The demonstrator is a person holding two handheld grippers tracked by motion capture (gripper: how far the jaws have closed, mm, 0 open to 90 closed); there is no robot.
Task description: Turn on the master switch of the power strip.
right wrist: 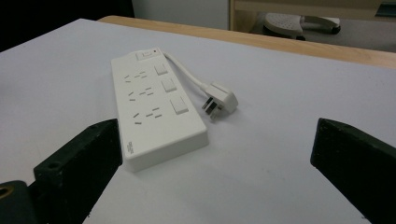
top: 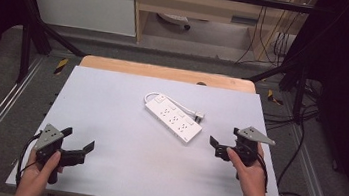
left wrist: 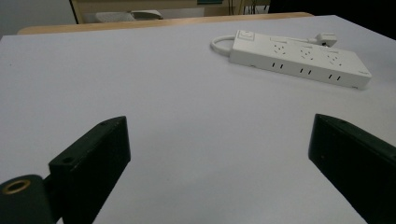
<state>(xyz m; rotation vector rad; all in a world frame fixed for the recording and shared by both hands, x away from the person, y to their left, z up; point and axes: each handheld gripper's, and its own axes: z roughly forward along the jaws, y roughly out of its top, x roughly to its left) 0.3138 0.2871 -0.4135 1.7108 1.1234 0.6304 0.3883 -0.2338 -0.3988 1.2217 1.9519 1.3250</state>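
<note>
At the near left corner of the white table top [top: 110, 115], the left gripper [top: 79, 141] is held with its jaws spread wide and nothing between them. The white power strip [top: 173, 118] lies diagonally near the middle, its cord looped round the far end to a plug [top: 200, 115] resting beside it. To the right, the right gripper [top: 225, 142] is likewise released and empty, near the strip's closer end but apart from it.

The white table sheet [top: 124, 122] lies bare across its left half and along the near edge. The one obstacle is a white power strip [top: 173, 118], lying diagonally right of centre, with its cord [top: 181, 106] looped along its far side and its plug [right wrist: 219, 100] resting just beside it. Bare sheet separates both spread-jawed grippers from it.
</note>
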